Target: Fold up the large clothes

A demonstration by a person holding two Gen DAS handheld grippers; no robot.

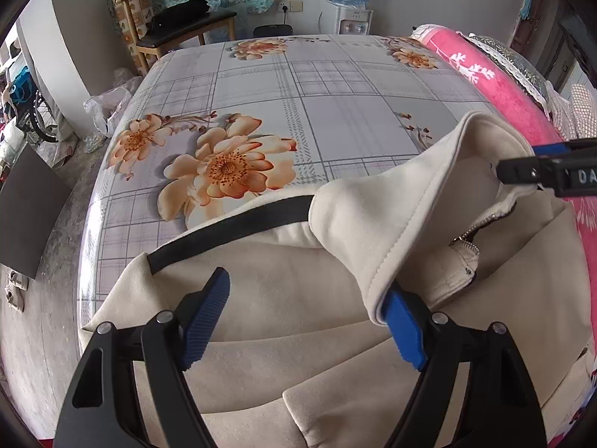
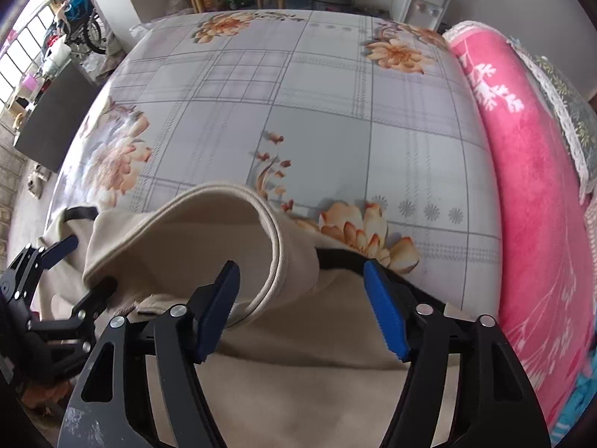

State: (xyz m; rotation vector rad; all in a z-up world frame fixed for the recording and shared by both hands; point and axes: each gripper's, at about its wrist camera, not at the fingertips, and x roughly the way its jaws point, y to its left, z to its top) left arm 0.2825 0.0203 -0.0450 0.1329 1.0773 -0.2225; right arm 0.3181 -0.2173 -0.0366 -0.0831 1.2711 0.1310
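Note:
A cream jacket (image 1: 261,298) with a black trim band (image 1: 238,224) and a zipper (image 1: 466,239) lies on the near part of the floral sheet (image 1: 298,112). Its stand-up collar (image 1: 391,205) is raised above the body. My left gripper (image 1: 306,283) is open above the cloth, and a corner of the collar drapes over its right finger. The right gripper (image 1: 522,160) reaches in at the collar's far end. In the right wrist view my right gripper (image 2: 301,266) stands open, with the collar rim (image 2: 276,246) between its jaws and the pads not pressing it. The left gripper (image 2: 86,267) shows at the left.
A pink blanket (image 1: 496,86) runs along the bed's right side. Behind the bed stand a wooden chair (image 1: 179,26) and a water dispenser (image 1: 352,0). On the floor at the left are a dark board (image 1: 30,216), plastic bags and a wheelchair (image 1: 33,112).

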